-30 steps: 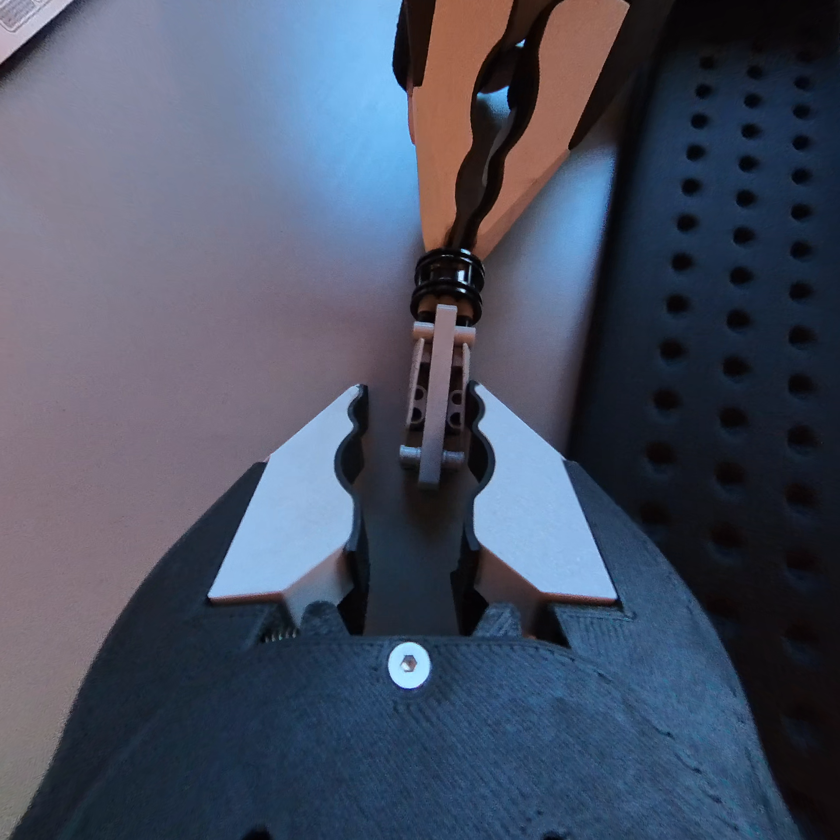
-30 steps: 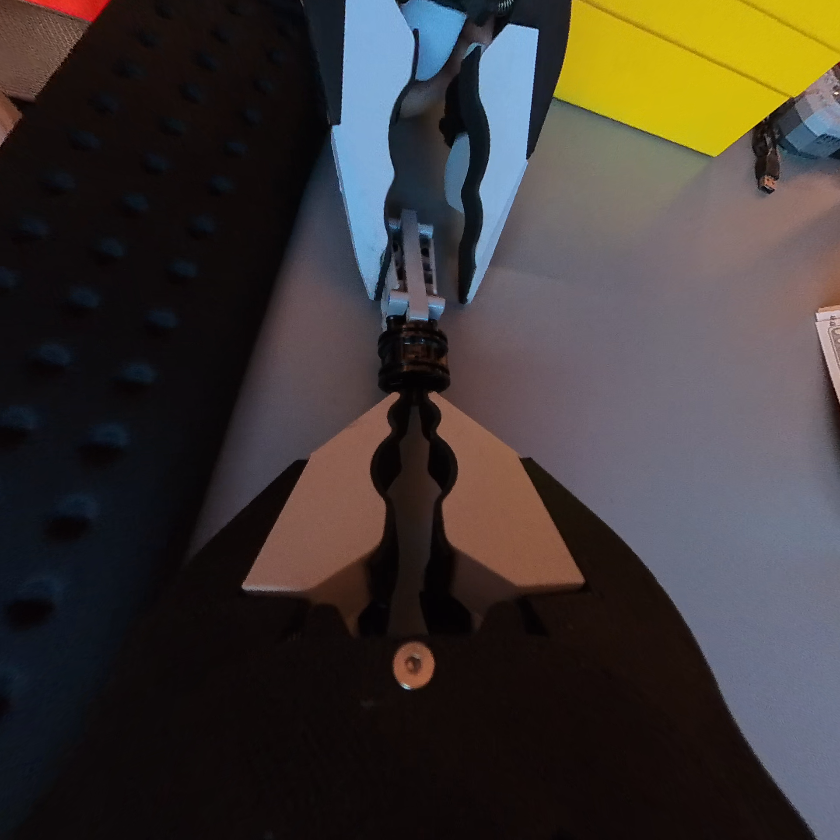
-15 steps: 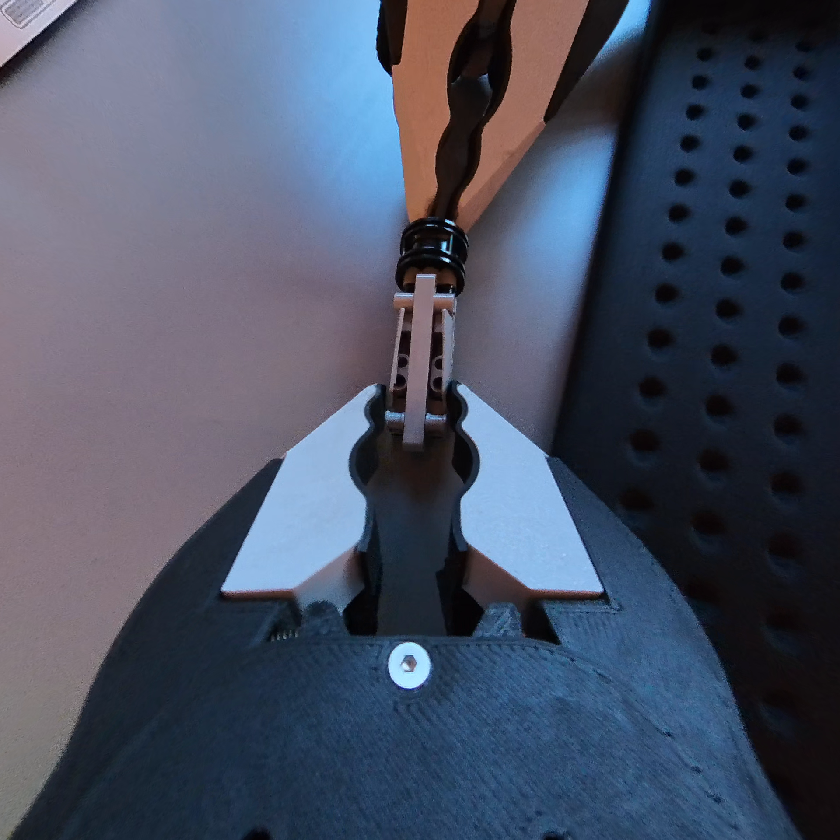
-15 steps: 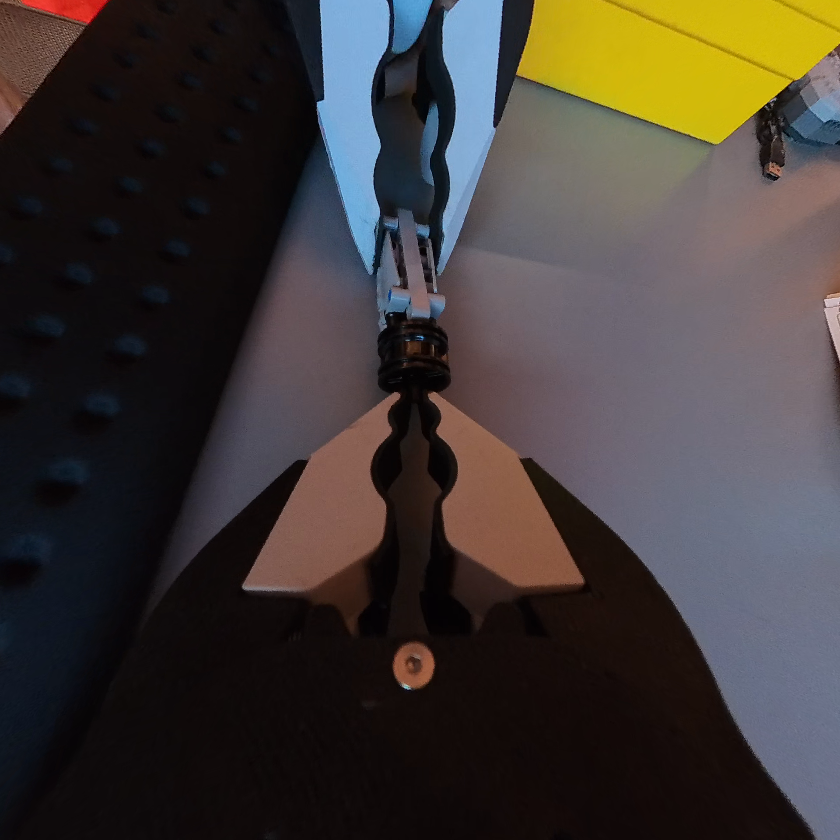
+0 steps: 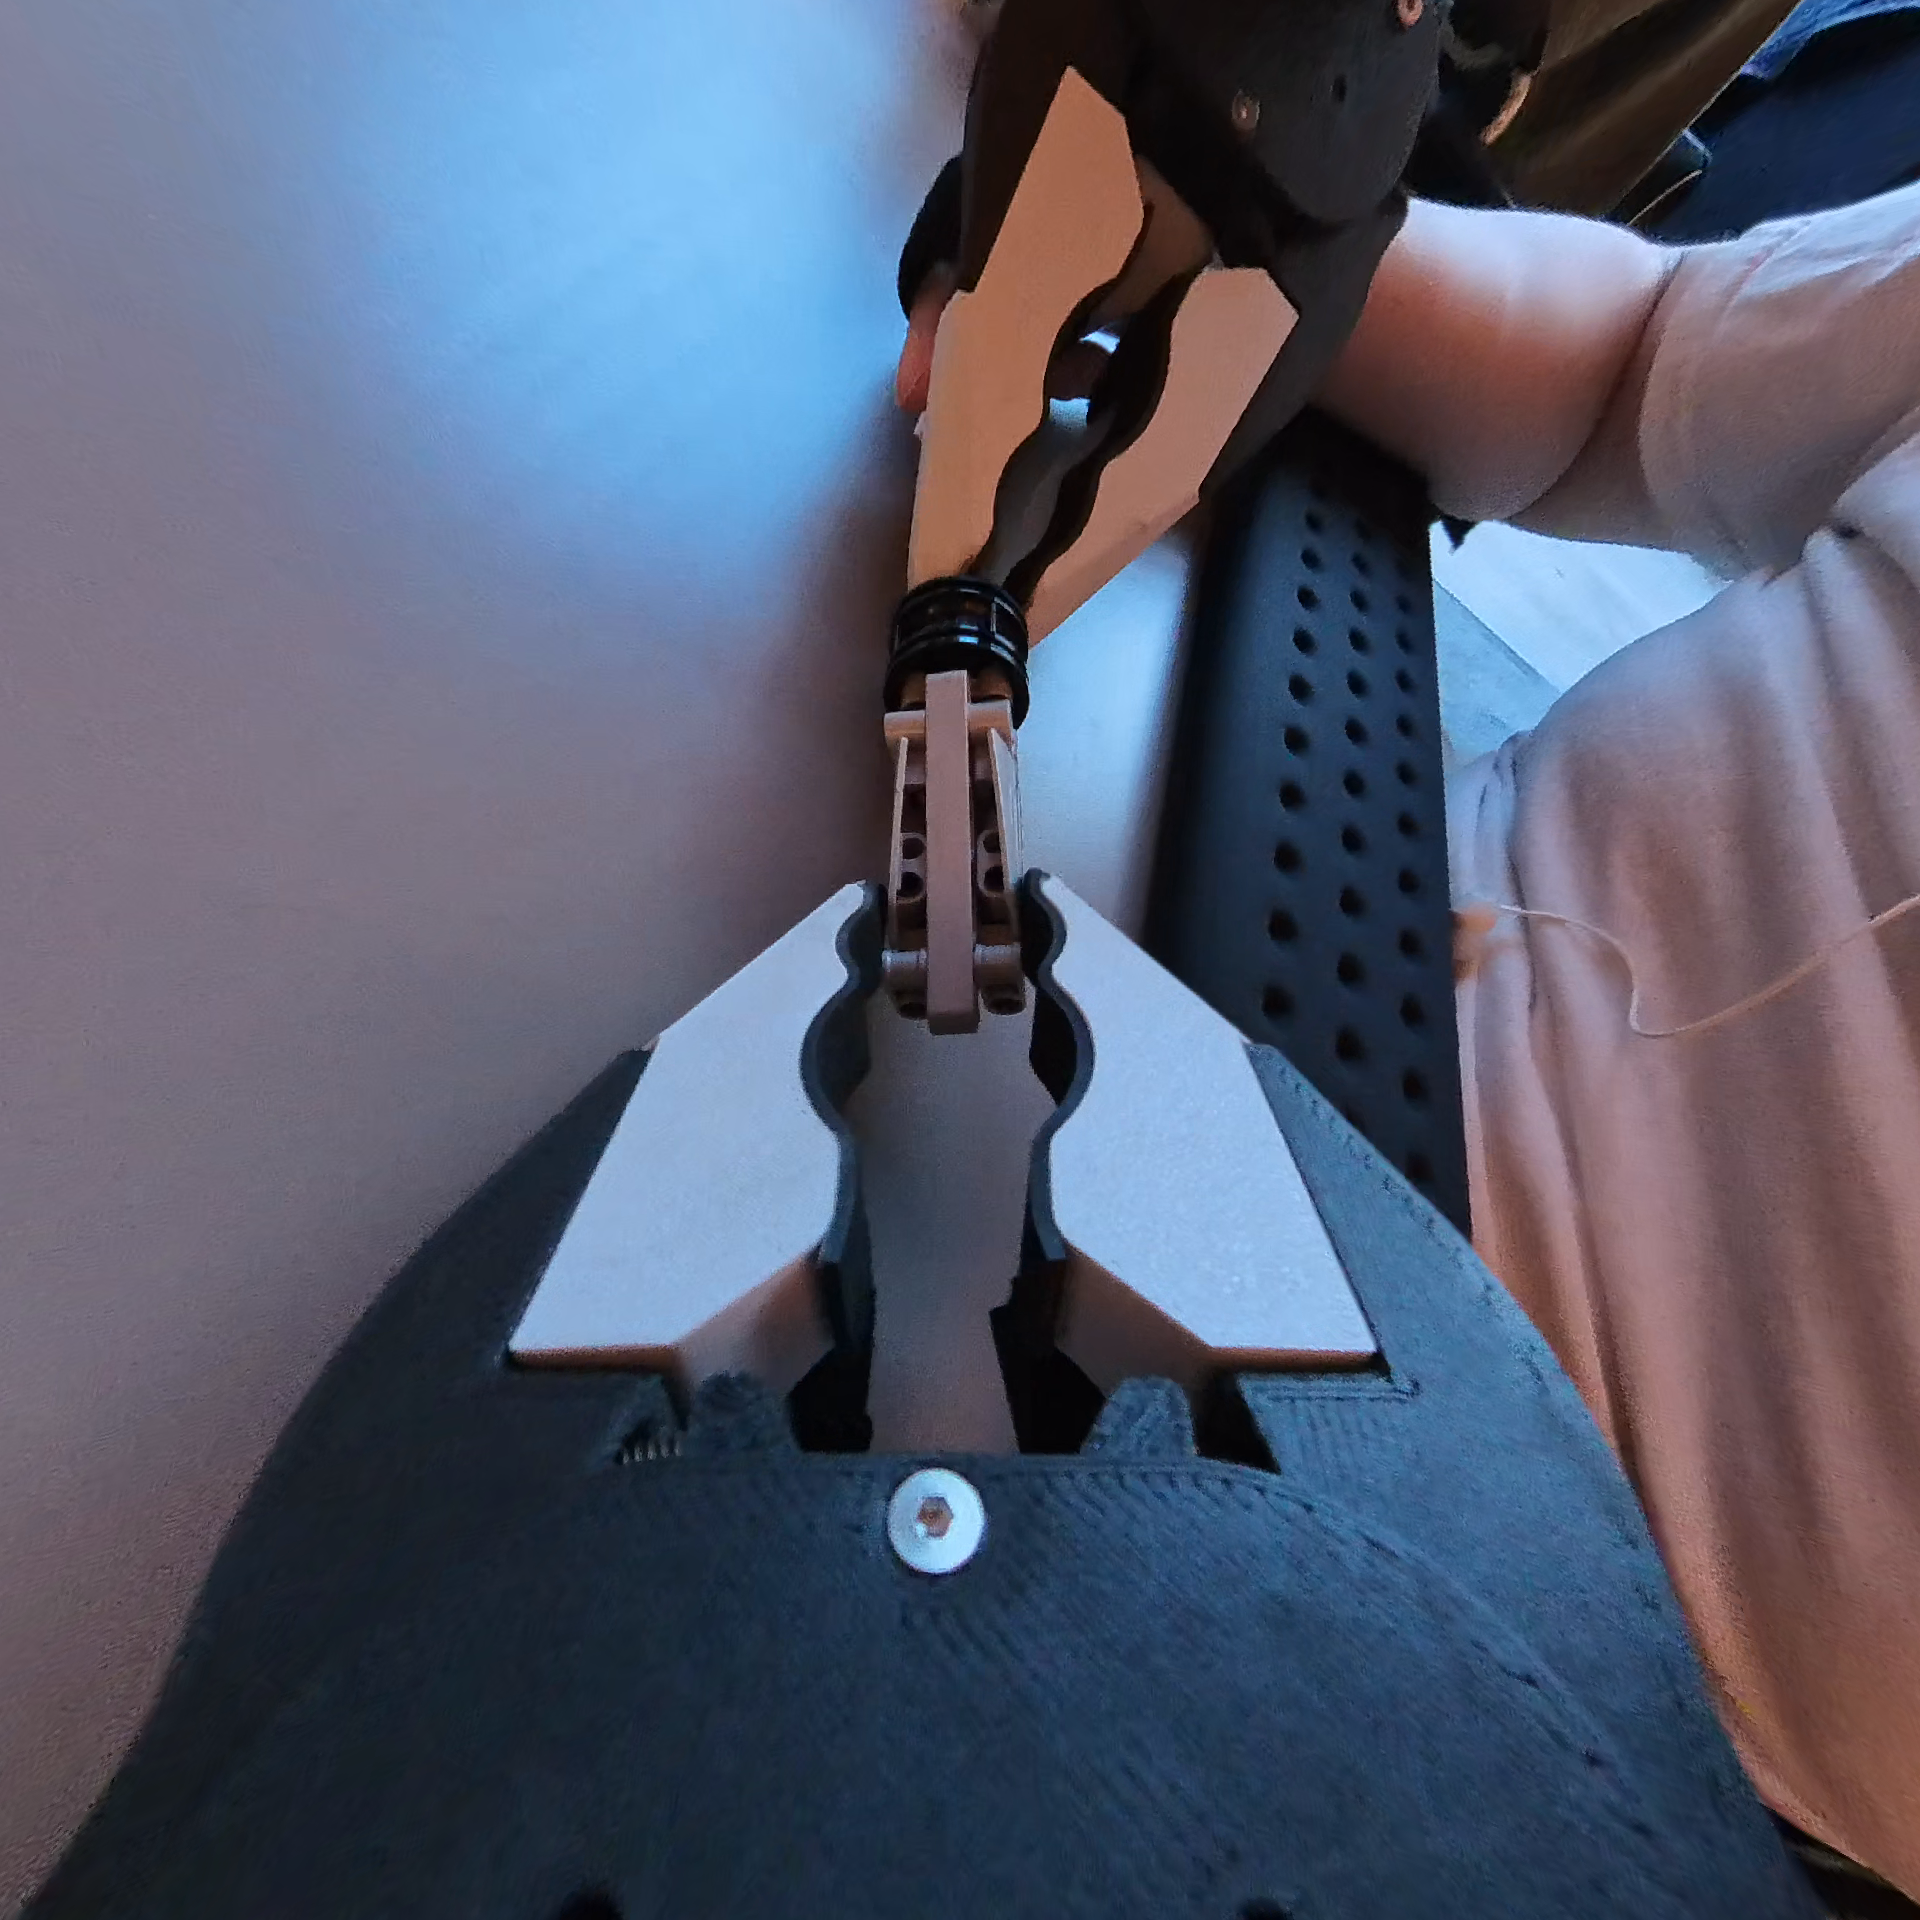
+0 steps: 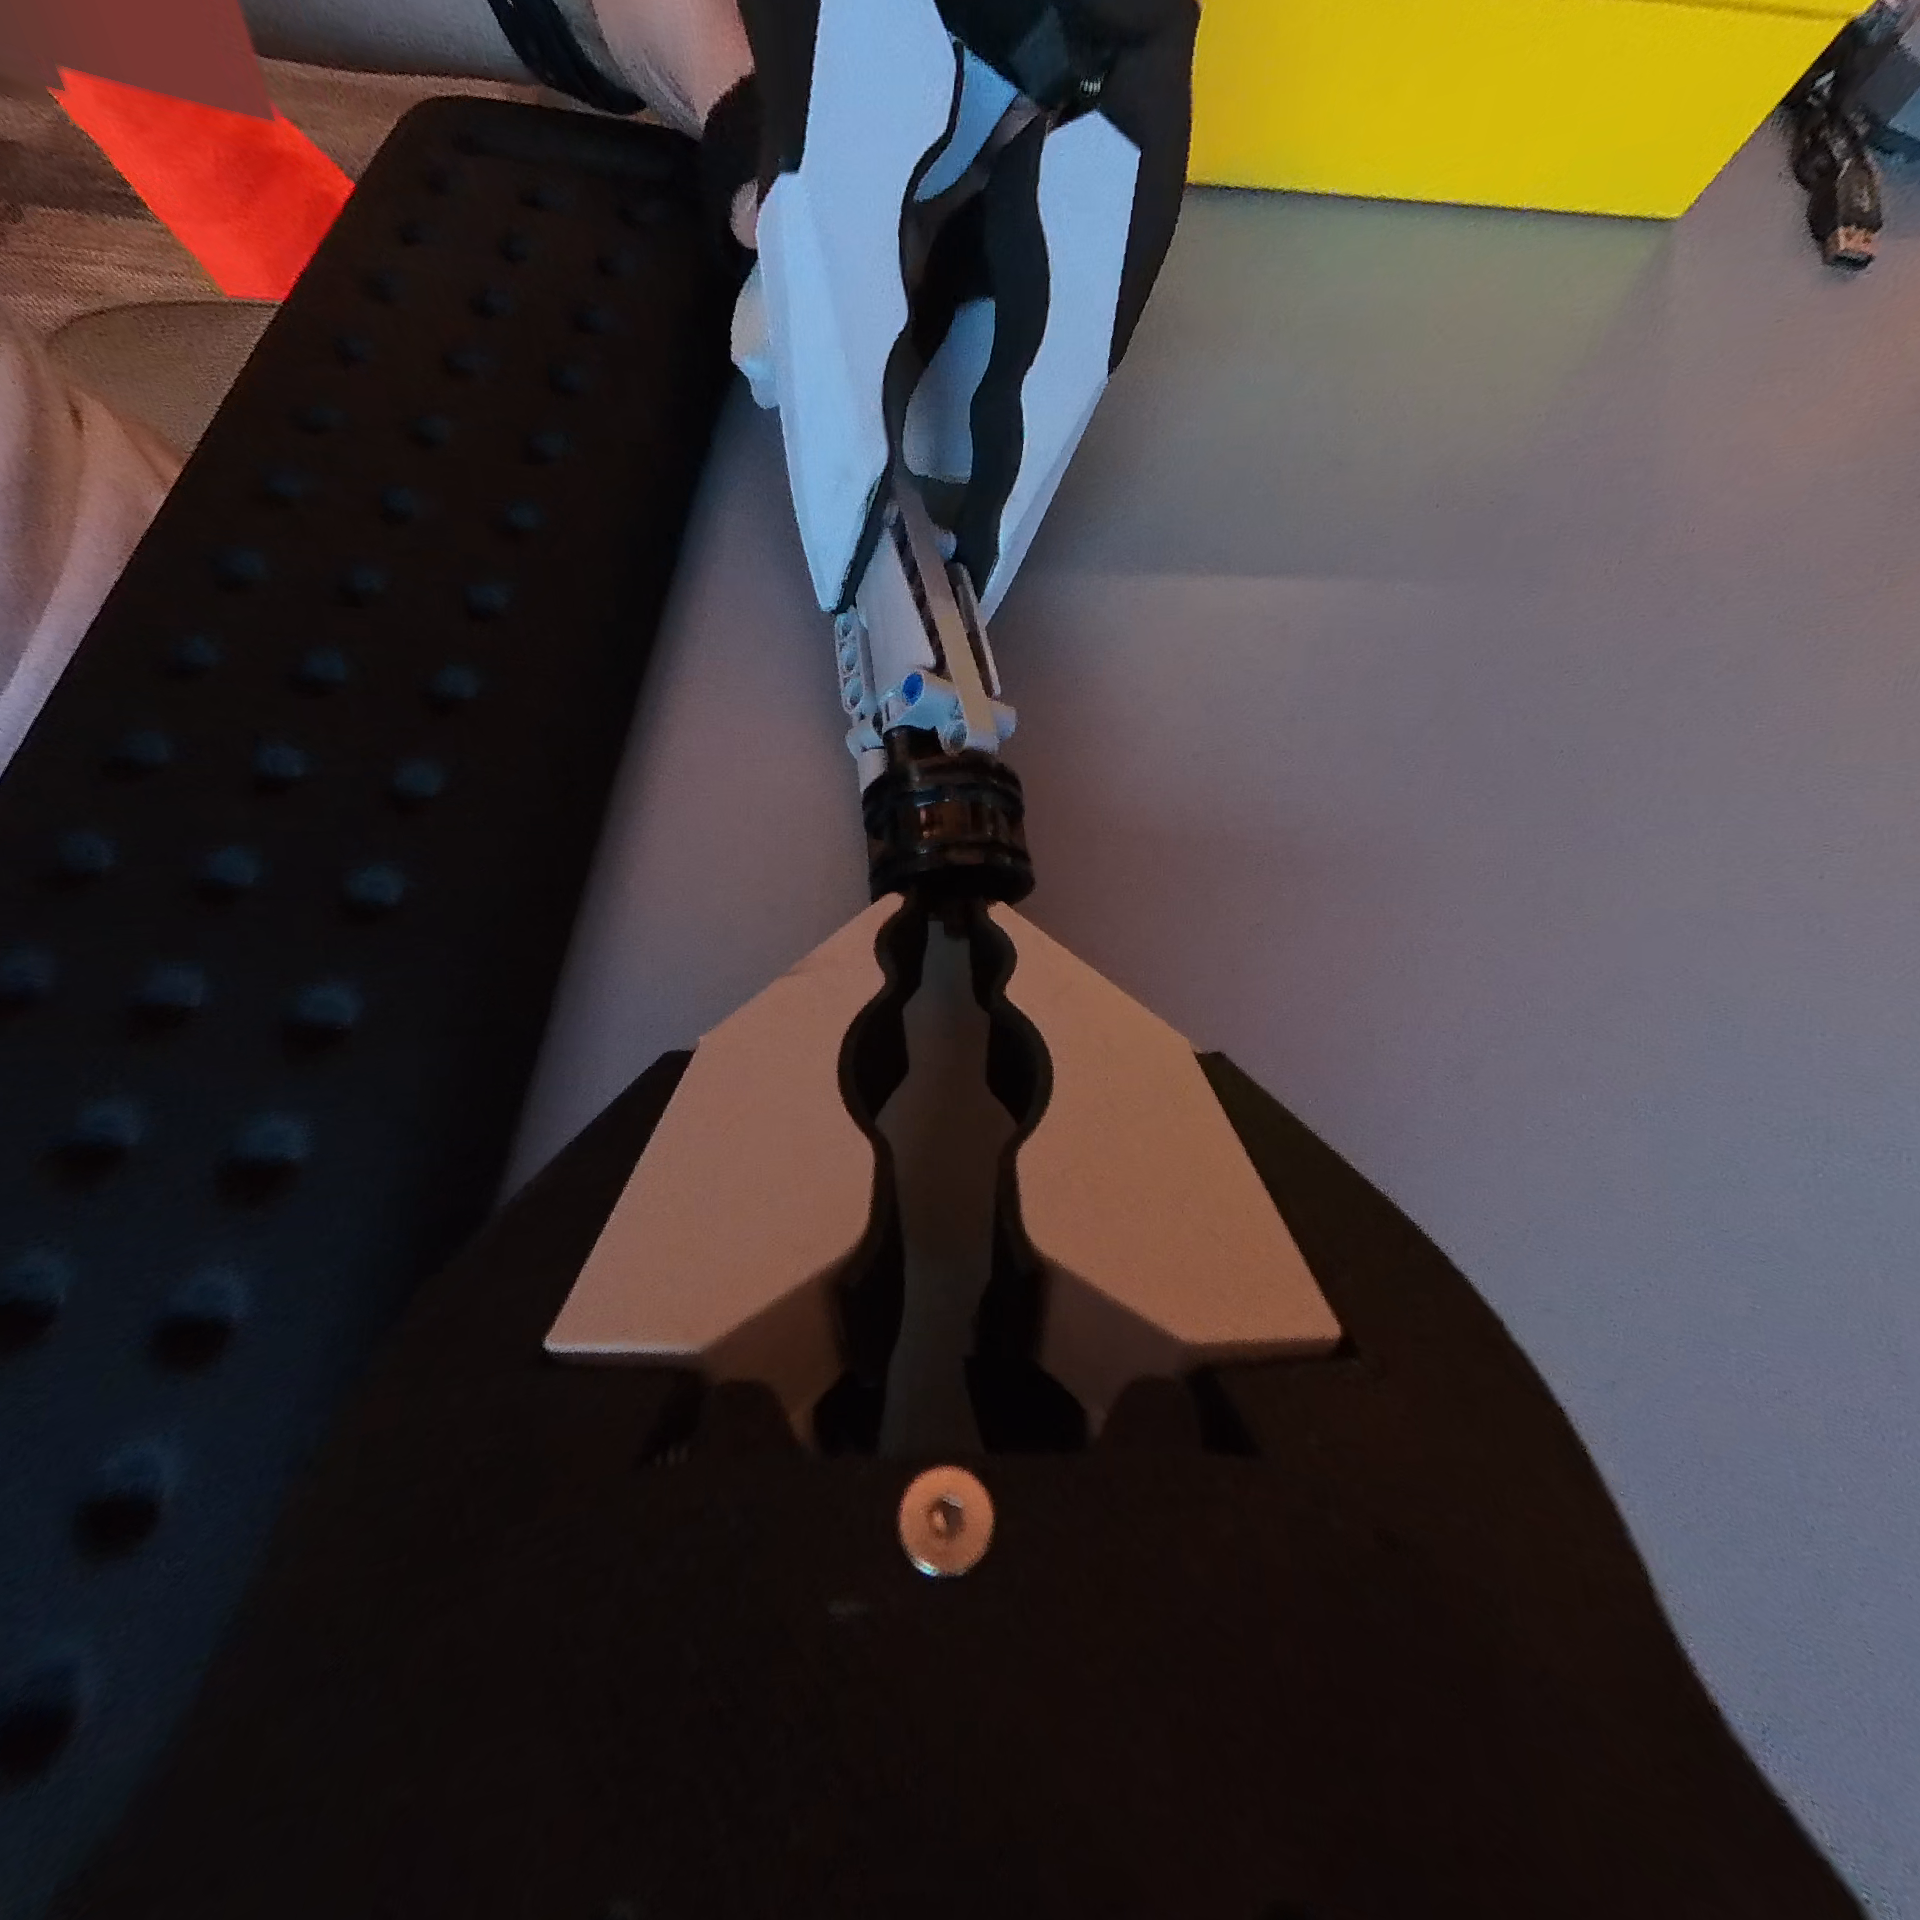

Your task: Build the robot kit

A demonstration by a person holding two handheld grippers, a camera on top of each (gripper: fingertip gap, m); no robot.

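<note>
A small assembly joins grey perforated beams (image 5: 951,831) to a black ribbed wheel (image 5: 958,649), and both grippers hold it over the grey table (image 5: 416,727). My left gripper (image 5: 951,909) is shut on the near end of the grey beams. The right gripper (image 5: 987,587) comes in from above and grips the wheel end. In the right wrist view my right gripper (image 6: 948,914) is shut just behind the black wheel (image 6: 945,831). What sits between its tips is hidden. The grey beams (image 6: 920,665) run on into the left gripper (image 6: 914,582).
A black perforated mat (image 5: 1320,831) lies right of the assembly and shows at the left in the right wrist view (image 6: 312,727). A person's sleeve (image 5: 1714,935) fills the right side. A yellow box (image 6: 1455,94), a cable plug (image 6: 1849,218) and a red patch (image 6: 208,197) lie farther off. My hands' fingertips stand some 6 centimeters from each other.
My left gripper was open around the grey beams 1 s ago and has closed on them. The right gripper stayed shut at the wheel. The assembly has tilted slightly.
</note>
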